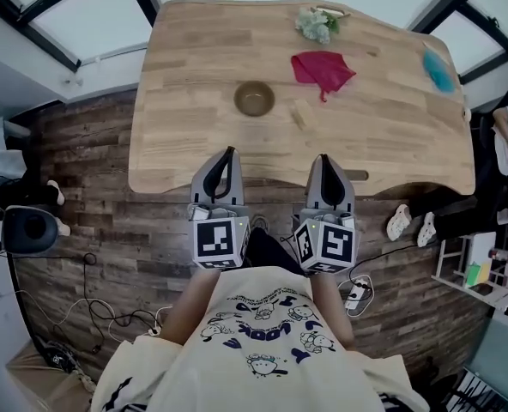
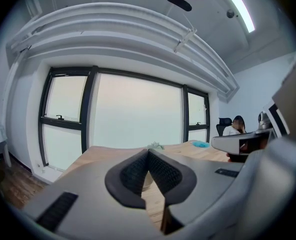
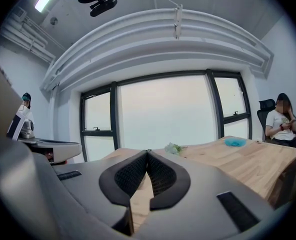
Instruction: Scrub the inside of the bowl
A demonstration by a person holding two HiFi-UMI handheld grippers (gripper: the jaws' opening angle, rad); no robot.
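- Room: large windows (image 2: 136, 111), a dark plank floor (image 1: 82, 178), and a light wooden table (image 1: 185, 75) in front of the person.
- The bowl (image 1: 254, 99) stands upright on bare wood with its mouth up. It is brownish and looks empty in the head view. Judgement: it sits out in the open so either gripper can reach it unobstructed.
- A red cloth (image 1: 321, 69) lies crumpled beyond the bowl and to its right, clear of it.
- A pale green bundle (image 1: 317, 24) lies farther beyond the bowl on the same side. I cannot tell what it is.
- A small pale piece (image 1: 299, 113) lies near the bowl's right side, too small to name.
- A blue item (image 1: 438, 71) lies well off to the bowl's right.
- Left gripper (image 1: 228, 153): the ribbed pads meet tip to tip with nothing between them.
- Right gripper (image 1: 323, 158): the pads likewise meet, and it holds nothing.
- Both grippers sit side by side on the near side of the bowl, pointing roughly level toward it.
- Judgement: this is an approach posture. Neither gripper carries a scrubbing tool, so one must be fetched first, and the red cloth looks the likeliest.
- Bowl versus fingers: it is well apart from both sets.
  - It lies ahead of the left gripper's tips and slightly to their right.
  - The right gripper's tips are farther off, on the bowl's near-right.
  - Nothing touches the bowl.
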